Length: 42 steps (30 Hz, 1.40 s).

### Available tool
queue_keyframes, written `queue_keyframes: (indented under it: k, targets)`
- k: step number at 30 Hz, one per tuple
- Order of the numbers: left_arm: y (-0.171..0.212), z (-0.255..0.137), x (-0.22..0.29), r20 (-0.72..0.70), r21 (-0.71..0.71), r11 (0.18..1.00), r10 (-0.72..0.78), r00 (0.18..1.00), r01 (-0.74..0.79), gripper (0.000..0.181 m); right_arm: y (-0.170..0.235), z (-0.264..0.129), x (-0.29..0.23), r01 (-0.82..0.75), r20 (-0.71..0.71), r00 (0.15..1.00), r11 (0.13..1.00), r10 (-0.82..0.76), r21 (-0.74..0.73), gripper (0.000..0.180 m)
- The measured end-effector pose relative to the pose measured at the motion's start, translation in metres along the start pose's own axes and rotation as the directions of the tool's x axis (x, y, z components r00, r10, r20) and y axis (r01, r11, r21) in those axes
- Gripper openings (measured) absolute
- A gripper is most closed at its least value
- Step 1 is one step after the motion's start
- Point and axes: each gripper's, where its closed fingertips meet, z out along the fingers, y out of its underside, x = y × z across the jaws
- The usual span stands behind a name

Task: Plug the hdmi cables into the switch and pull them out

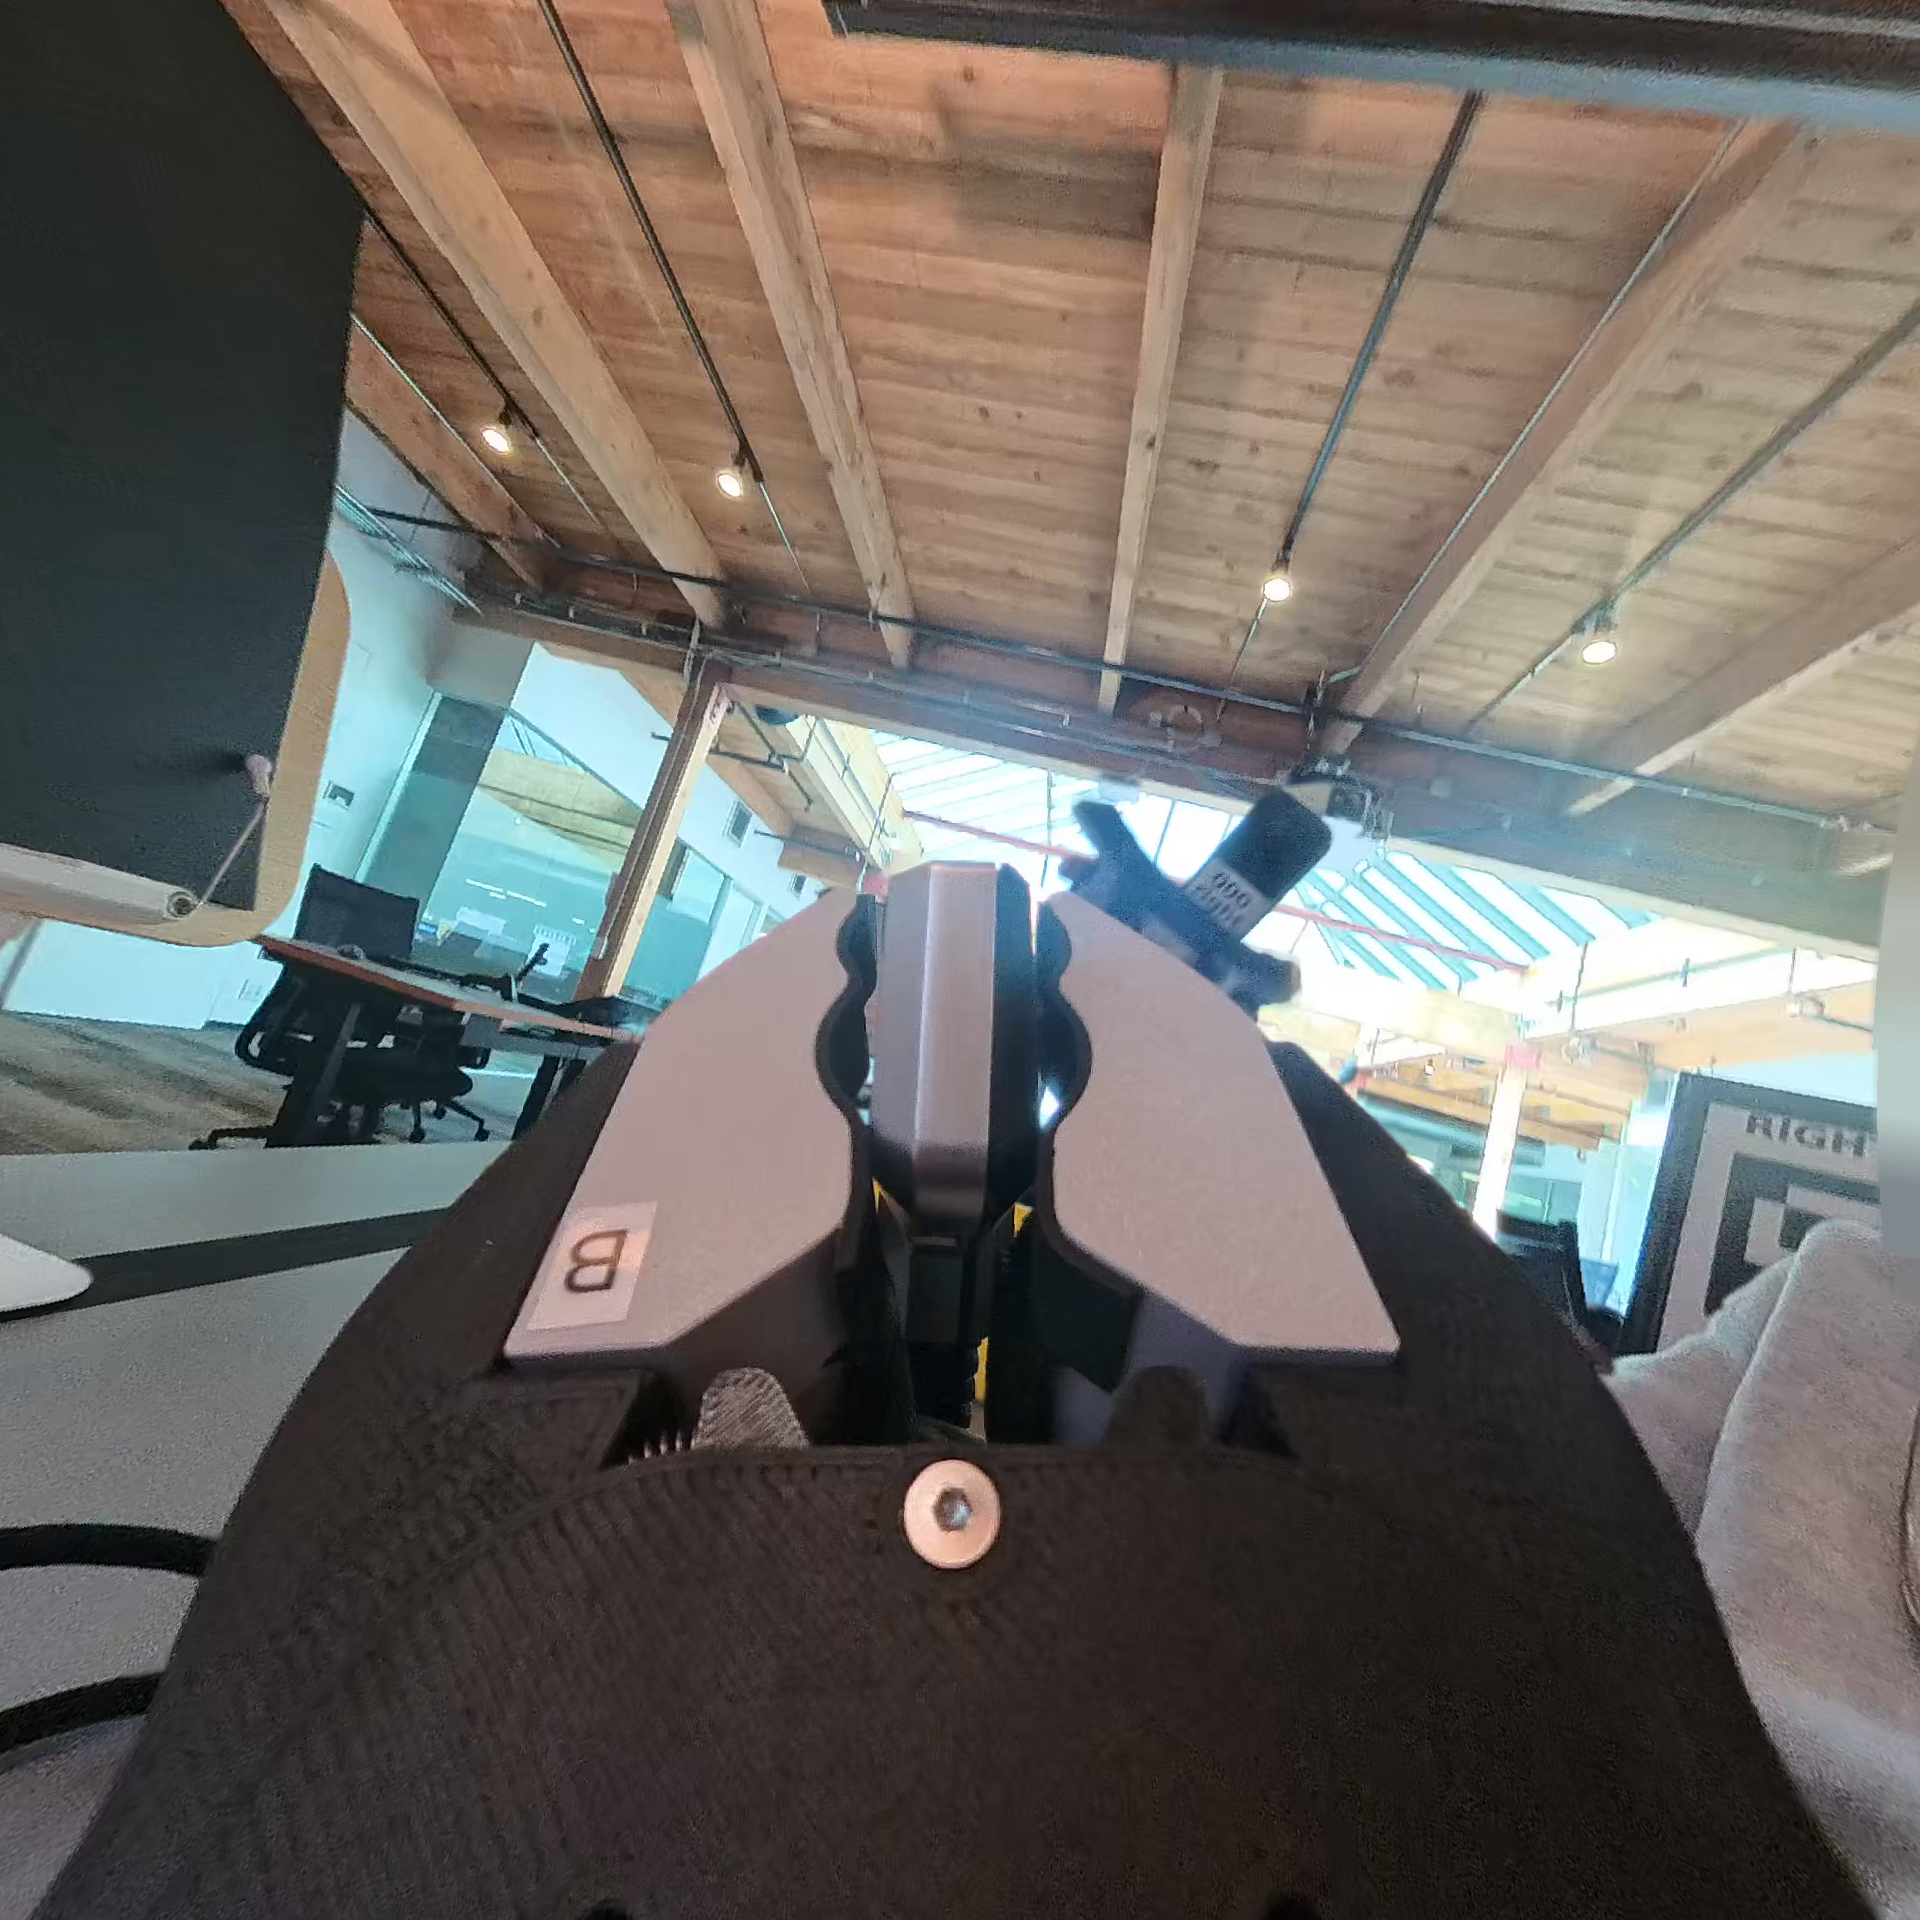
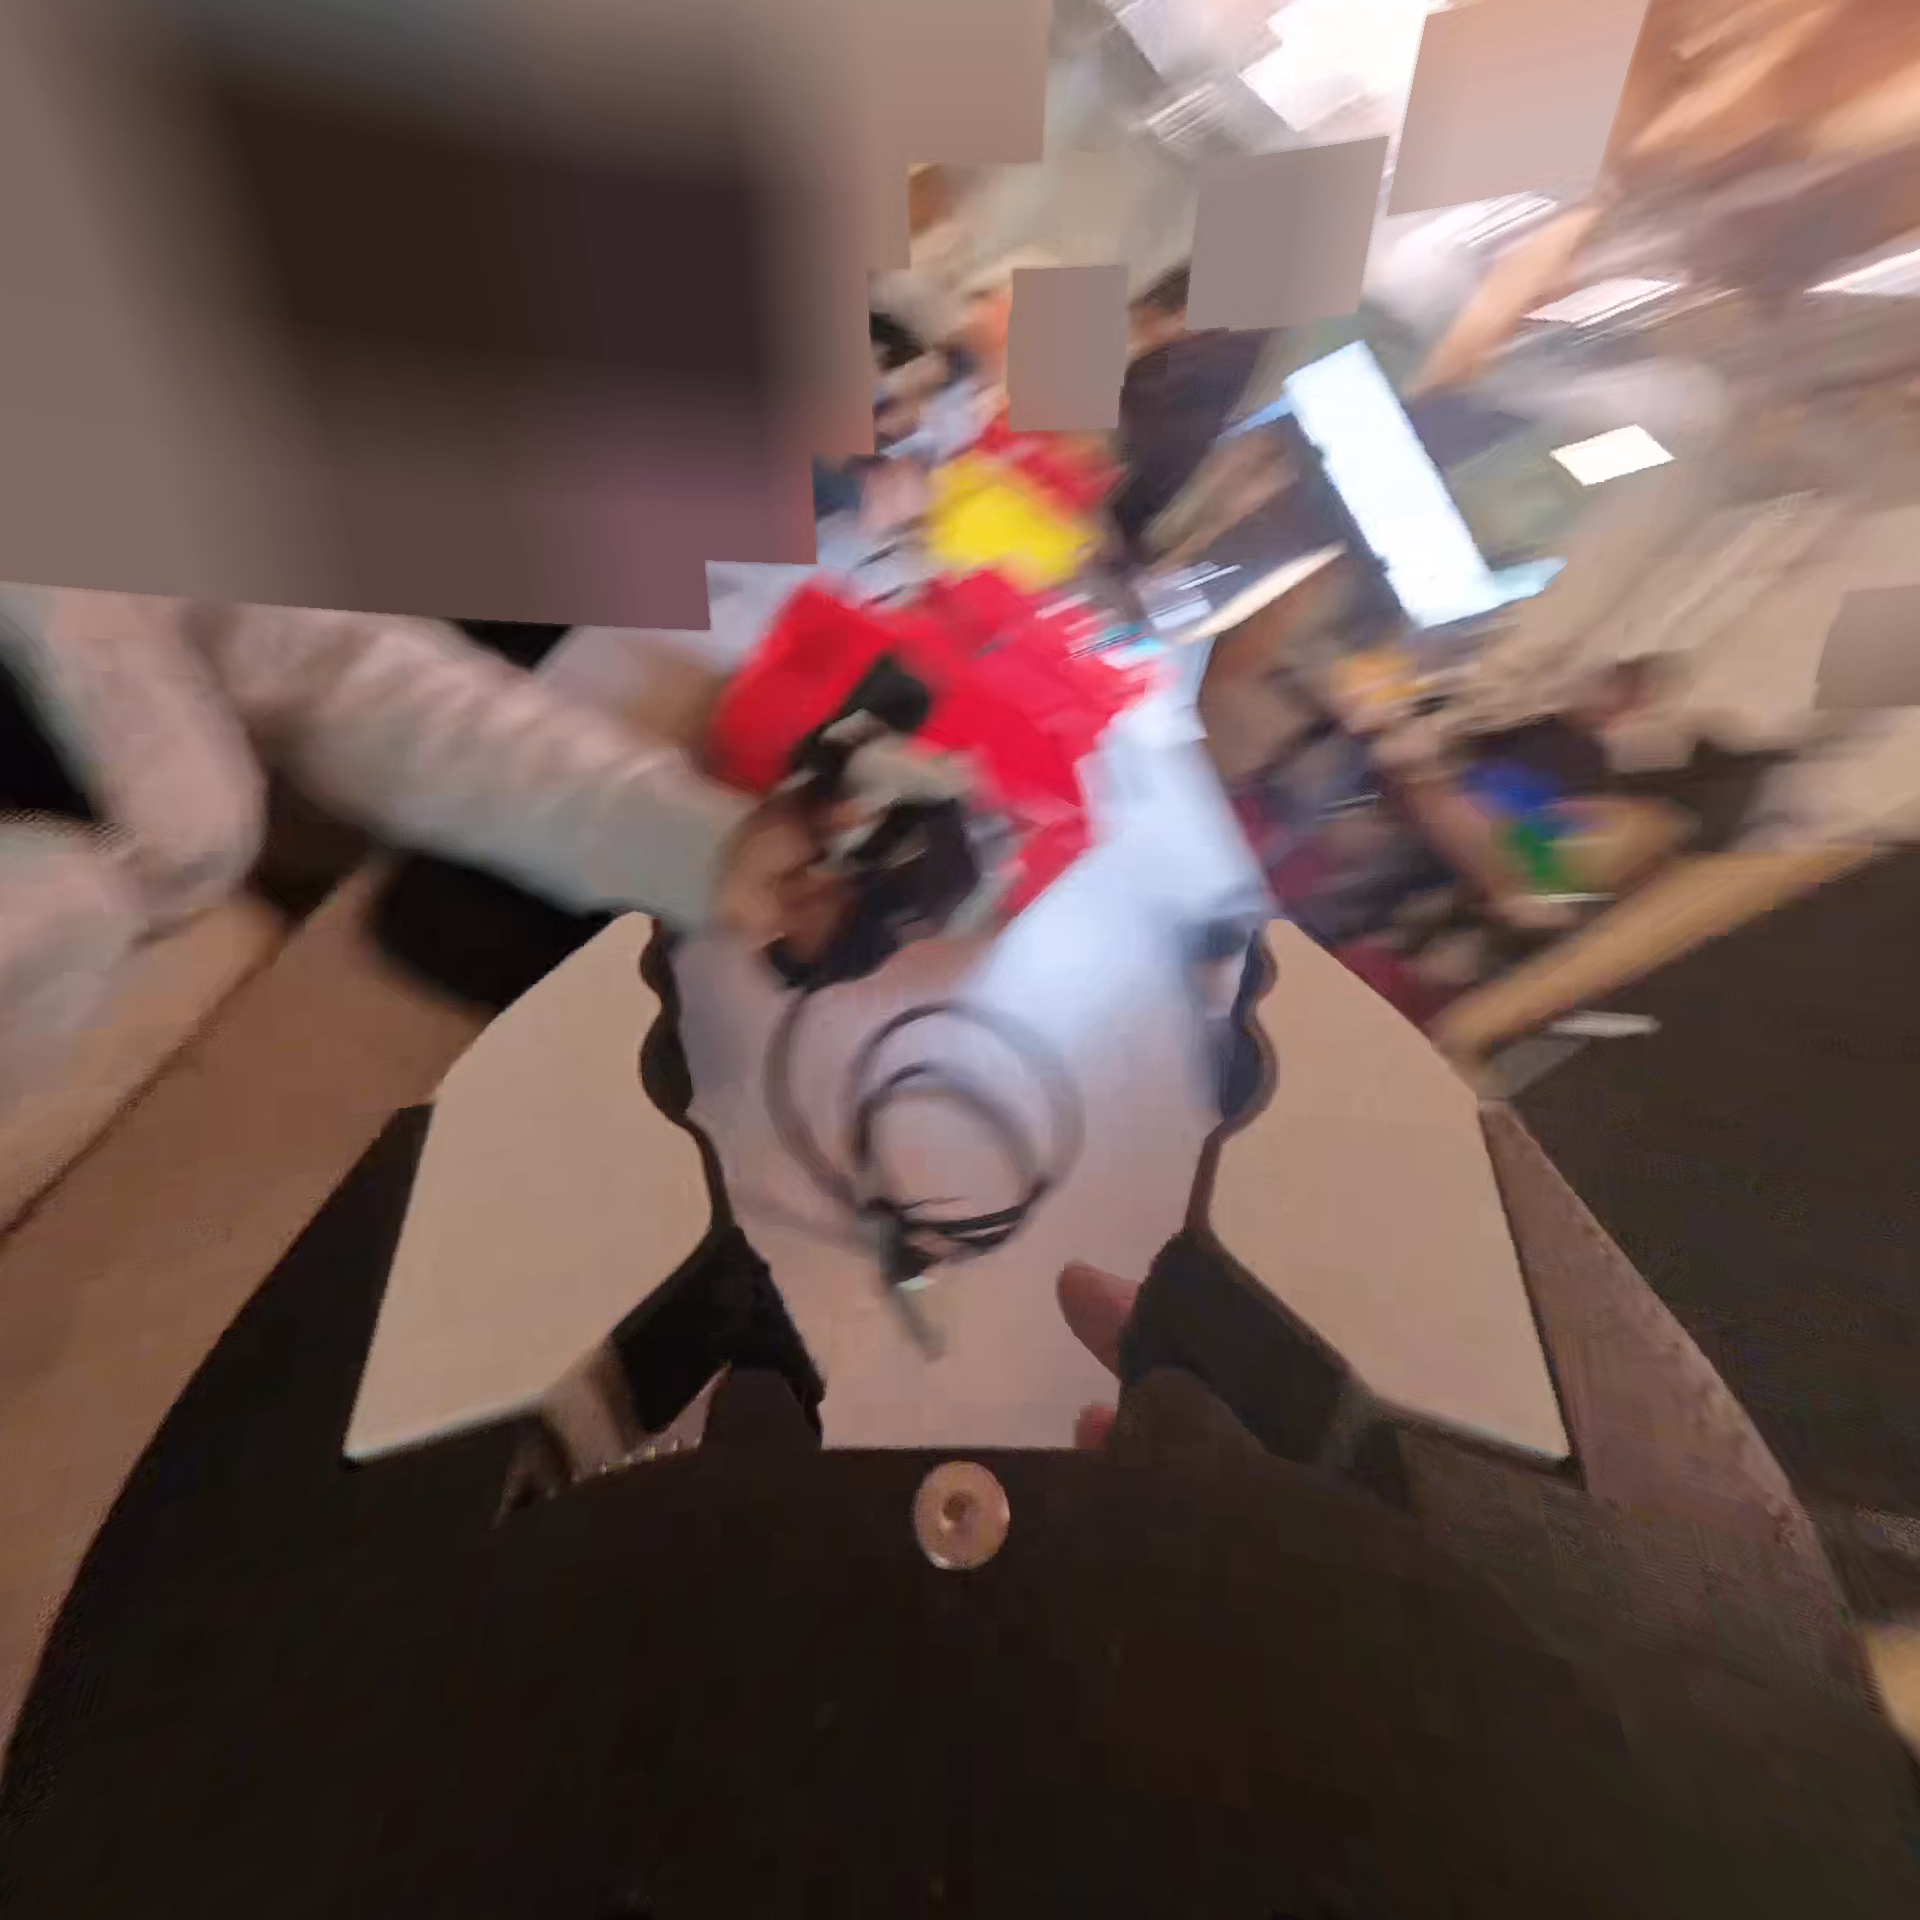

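In the left wrist view my left gripper [image 1: 951, 894] points up toward the ceiling and is shut on a slim grey metal box, the switch [image 1: 935, 1039], held edge-on between the fingers. A black handle with a labelled cylinder [image 1: 1236, 883] shows just beyond the tips. The right wrist view is blurred by motion. There my right gripper [image 2: 961, 945] is open wide and empty above a coil of black HDMI cables [image 2: 935, 1132] lying on the white table [image 2: 1132, 852]. A hand in a pale sleeve holds the left gripper [image 2: 862, 821] beyond the coil.
A black cable [image 1: 94, 1569] runs over the grey table at the left. A grey sleeve [image 1: 1766, 1455] and a black-and-white marker board [image 1: 1766, 1195] are at the right. Desks and office chairs [image 1: 353, 1018] stand farther off. Red and yellow items [image 2: 966, 665] lie past the coil.
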Motion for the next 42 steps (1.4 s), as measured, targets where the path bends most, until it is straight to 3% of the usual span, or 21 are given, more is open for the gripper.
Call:
queue_keyframes:
  k: [2, 4, 6, 8, 12, 17, 20, 22, 24, 27, 35, 38, 42]
  targets:
    - [-0.005, -0.002, -0.003, 0.01, 0.027, 0.999, -0.018, 1.0, 0.018, 0.027, 0.041, 0.047, -0.03, -0.055, 0.264, 0.961, 0.992, 0.084, -0.115, 0.099]
    - [-0.01, -0.004, -0.005, 0.018, 0.049, 0.998, -0.032, 0.999, 0.031, 0.027, 0.081, 0.088, -0.057, -0.149, 0.432, 0.867, 0.956, 0.249, -0.252, 0.099]
    - [-0.016, -0.007, -0.007, 0.024, 0.08, 0.996, -0.049, 0.999, 0.047, 0.027, 0.122, 0.12, -0.078, -0.169, 0.509, 0.777, 0.902, 0.37, -0.398, 0.098]
    - [-0.023, -0.01, -0.009, 0.023, 0.115, 0.991, -0.07, 0.997, 0.067, 0.028, 0.164, 0.142, -0.086, -0.117, 0.489, 0.774, 0.85, 0.401, -0.513, 0.096]
    - [-0.037, -0.016, -0.012, 0.025, 0.195, 0.975, -0.115, 0.993, 0.108, 0.028, 0.21, 0.173, -0.082, -0.029, 0.425, 0.864, 0.871, 0.268, -0.491, 0.091]
    - [-0.048, -0.022, -0.017, 0.039, 0.253, 0.959, -0.142, 0.989, 0.128, 0.028, 0.235, 0.189, -0.074, -0.003, 0.336, 0.92, 0.861, 0.202, -0.509, 0.074]
    - [-0.059, -0.029, -0.02, 0.03, 0.317, 0.935, -0.176, 0.984, 0.157, 0.028, 0.254, 0.187, -0.074, 0.091, 0.335, 0.933, 0.82, 0.127, -0.565, 0.06]
    - [-0.065, -0.035, -0.024, 0.024, 0.358, 0.915, -0.208, 0.978, 0.186, 0.028, 0.25, 0.194, -0.07, 0.136, 0.317, 0.947, 0.848, 0.04, -0.512, 0.049]
    - [-0.069, -0.039, -0.029, 0.036, 0.382, 0.903, -0.227, 0.973, 0.196, 0.028, 0.248, 0.198, -0.069, 0.23, 0.32, 0.944, 0.854, -0.08, -0.467, 0.026]
    - [-0.071, -0.045, -0.038, 0.082, 0.406, 0.893, -0.248, 0.965, 0.194, 0.028, 0.25, 0.195, -0.065, 0.381, 0.352, 0.908, 0.793, -0.225, -0.476, 0.014]
    - [-0.078, -0.082, -0.084, 0.208, 0.555, 0.783, -0.459, 0.864, 0.282, 0.03, 0.181, 0.157, -0.026, 0.168, 0.259, 0.963, 0.919, -0.076, -0.356, 0.009]
    - [-0.05, -0.07, -0.093, 0.237, 0.467, 0.789, -0.547, 0.803, 0.4, 0.034, 0.131, 0.134, 0.005, 0.055, 0.126, 0.992, 0.981, -0.032, -0.186, 0.008]
    - [-0.002, -0.035, -0.081, 0.245, 0.208, 0.827, -0.562, 0.79, 0.523, 0.051, 0.075, 0.092, 0.046, -0.053, -0.073, 0.996, 0.998, 0.049, -0.045, 0.008]
